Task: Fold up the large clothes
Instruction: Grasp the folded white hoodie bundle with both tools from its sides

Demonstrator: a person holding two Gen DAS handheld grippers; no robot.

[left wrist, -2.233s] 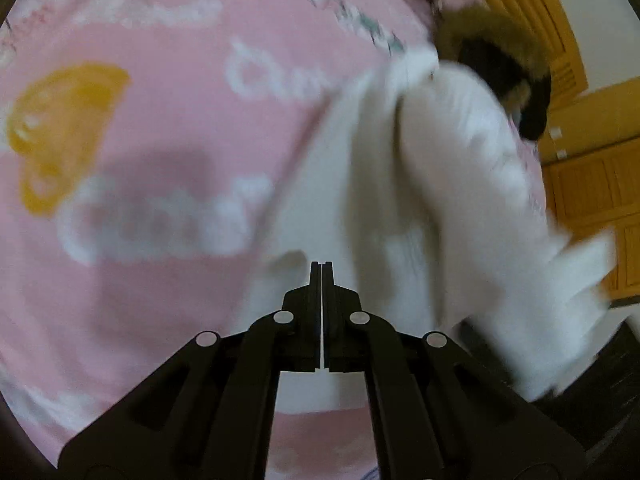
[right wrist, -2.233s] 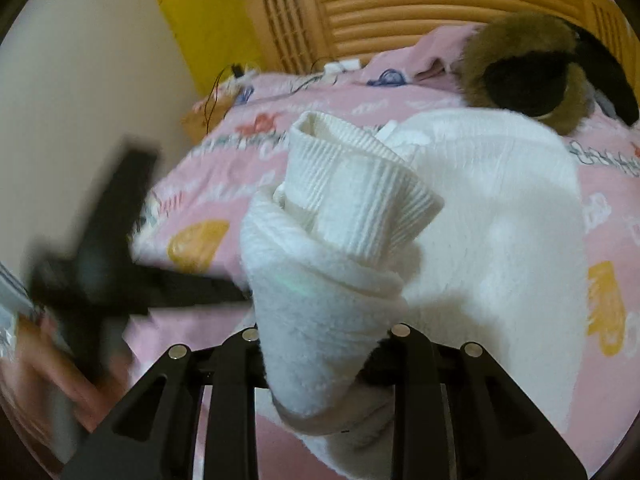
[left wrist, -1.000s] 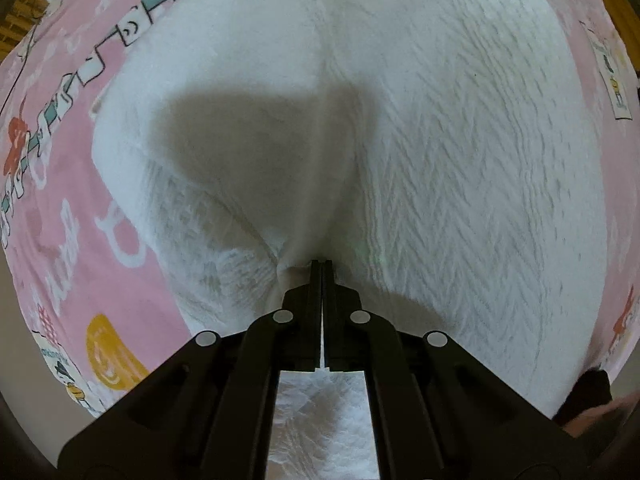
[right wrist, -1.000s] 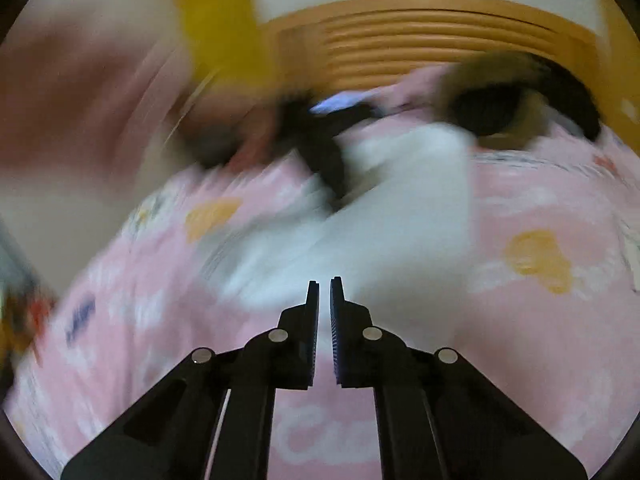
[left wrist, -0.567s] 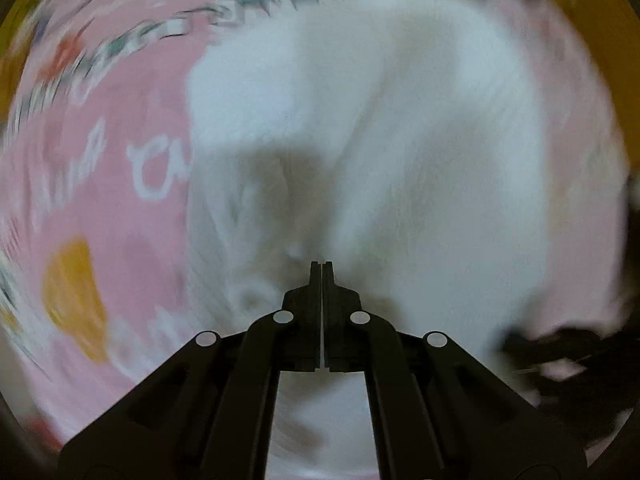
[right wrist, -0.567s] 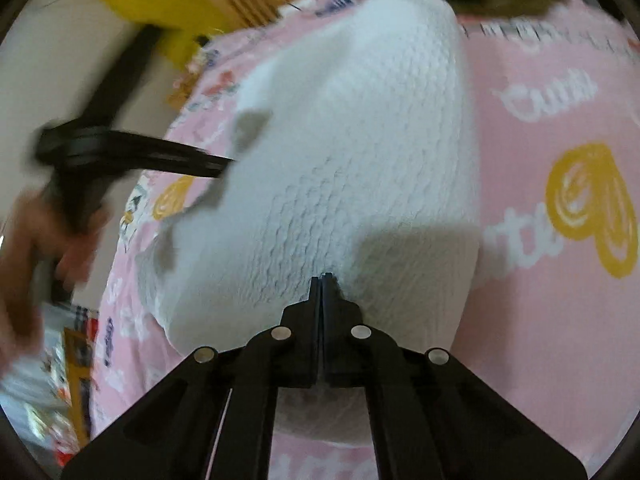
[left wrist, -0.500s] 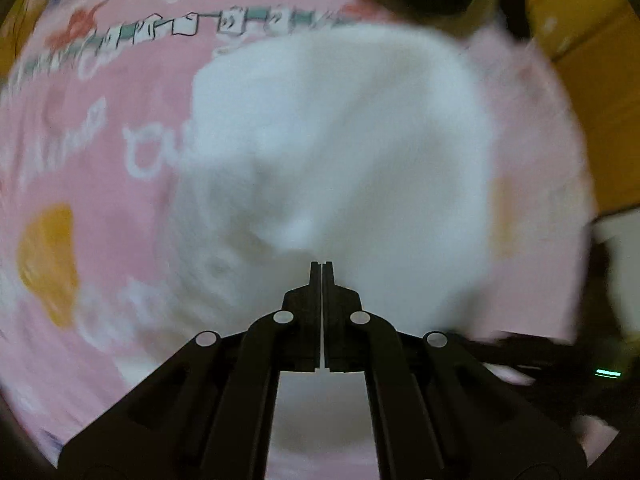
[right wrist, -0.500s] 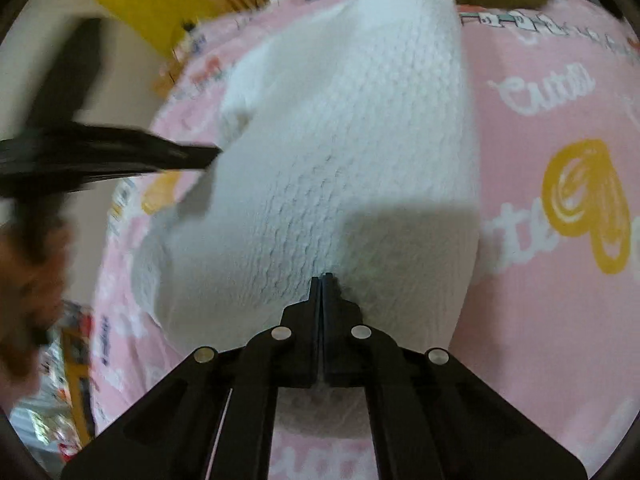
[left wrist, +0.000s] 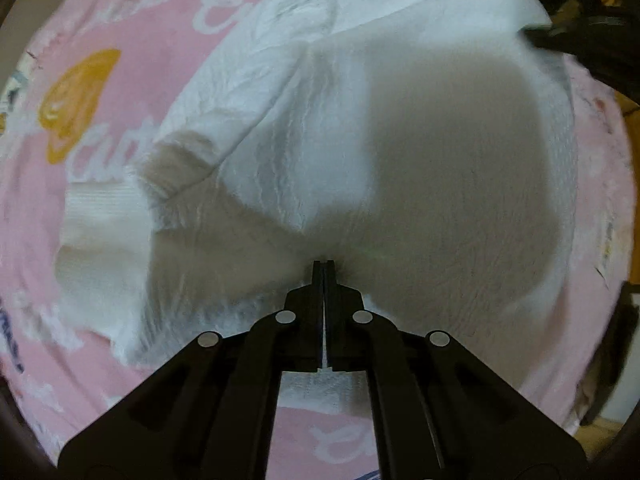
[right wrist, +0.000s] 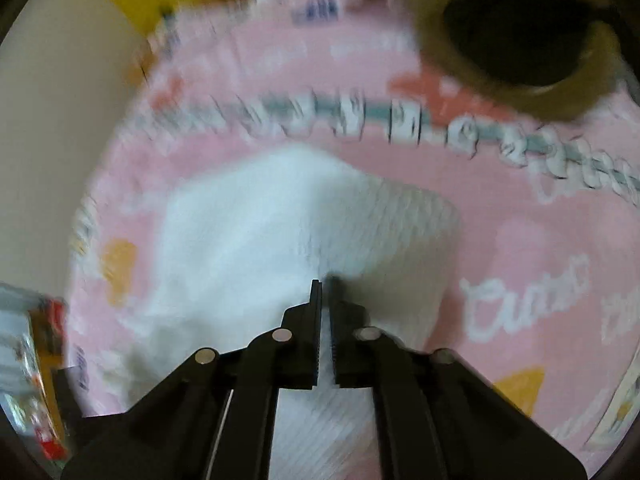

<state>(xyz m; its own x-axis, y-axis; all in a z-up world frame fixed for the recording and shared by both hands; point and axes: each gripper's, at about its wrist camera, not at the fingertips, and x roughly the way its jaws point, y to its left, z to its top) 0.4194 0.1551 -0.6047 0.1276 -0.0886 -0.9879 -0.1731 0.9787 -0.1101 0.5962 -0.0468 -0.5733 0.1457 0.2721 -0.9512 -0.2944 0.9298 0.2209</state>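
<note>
1. The white sweater point(left wrist: 420, 152) lies spread on the pink bedspread point(left wrist: 132, 20), already doubled into a thick pad, with one sleeve point(left wrist: 224, 112) folded slantwise across its left part and the ribbed cuff point(left wrist: 176, 160) at that sleeve's lower end.
2. The left claw point(left wrist: 323, 268) points straight down at the sweater's near middle, jaws pressed together. Whether a pinch of knit is caught at the tips, I cannot tell; the cloth dimples right there.
3. The right claw point(right wrist: 325, 284) hangs over the sweater point(right wrist: 280, 232) too, seen from the opposite side; a thin slit shows between the jaws, nothing visibly held. This view is smeared by motion.
4. Handling call: this looks like a soft, bulky, fluffy knit, light for its size and limp. It should sag and slide off itself when lifted, so one pinch will likely take only the top layer.
5. Best hold, I'd say: the ribbed band point(left wrist: 100, 208) sticking out left of the cuff, or a folded edge, where the cloth is firmer and layers stack.
6. Nothing fragile here; stretching the knit is the only worry.
7. Writing: white cursive on the bedspread, beside the sweater, reads roughly "Cute" point(right wrist: 524, 300); too blurred to be sure. No brand label shows on the sweater.
8. A brown and black plush toy point(right wrist: 516, 36) sits beyond the sweater, well apart.
</note>
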